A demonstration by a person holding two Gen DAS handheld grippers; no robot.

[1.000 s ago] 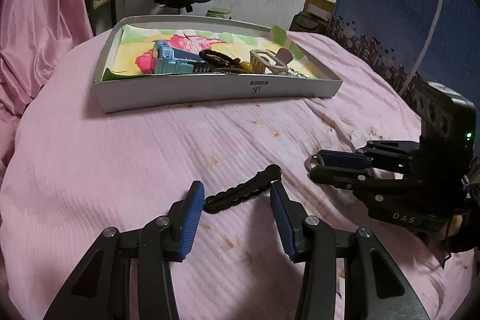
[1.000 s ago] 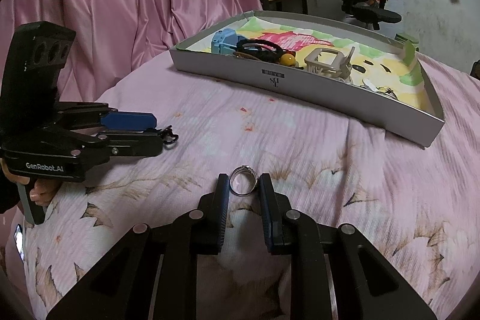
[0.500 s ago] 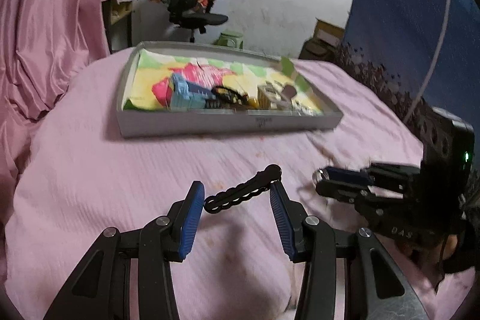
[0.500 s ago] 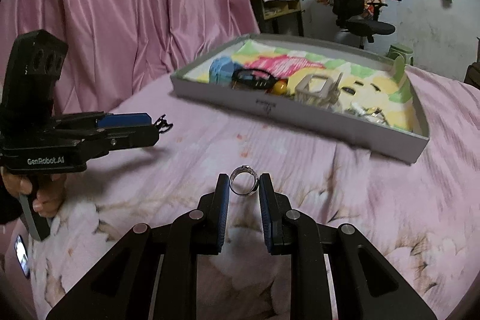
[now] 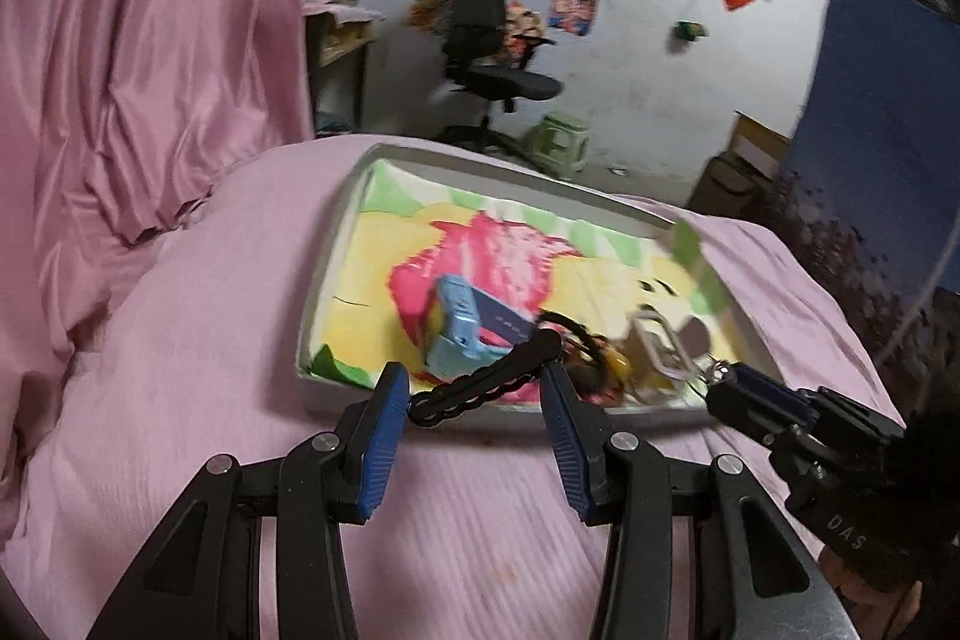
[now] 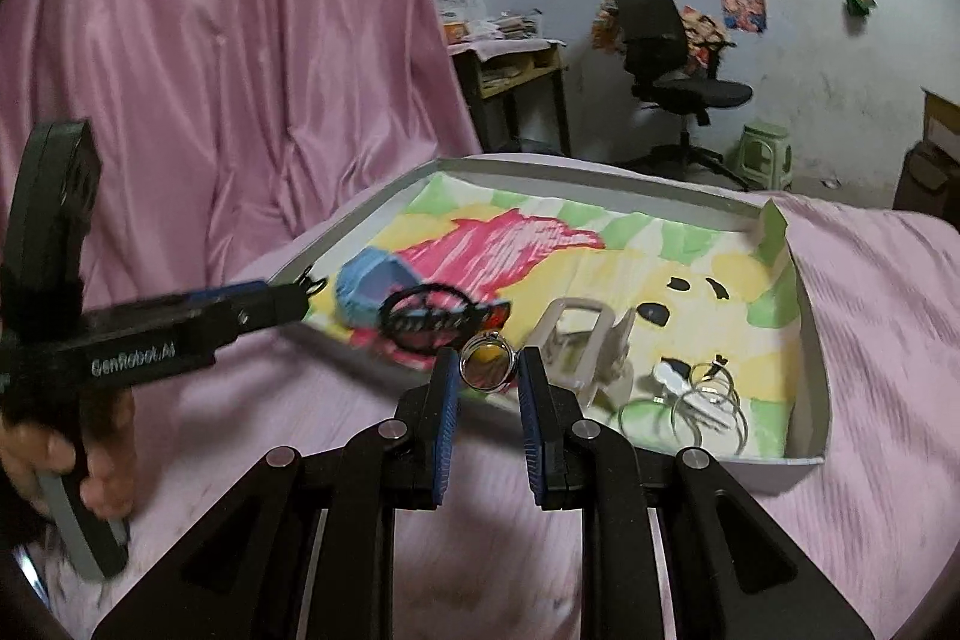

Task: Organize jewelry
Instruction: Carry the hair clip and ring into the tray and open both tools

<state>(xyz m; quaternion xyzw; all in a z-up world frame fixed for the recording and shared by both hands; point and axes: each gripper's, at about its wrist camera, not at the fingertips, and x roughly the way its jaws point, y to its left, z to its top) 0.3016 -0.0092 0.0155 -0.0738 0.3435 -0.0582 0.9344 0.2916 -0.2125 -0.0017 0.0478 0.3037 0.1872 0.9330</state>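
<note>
Pink bedding carries a shallow grey tray lined with a bright drawing. Held over the tray's near edge, the left gripper pinches a black bead bracelet end to end, and the right gripper clamps a silver ring. Only the right wrist view shows thin silver hoops inside the tray's near right corner.

1. Dim indoor light, soft shadows, no glare.
2. Motion blur smears the tray contents in both views.
3. Strong fisheye bend, dark vignette at corners.
</note>
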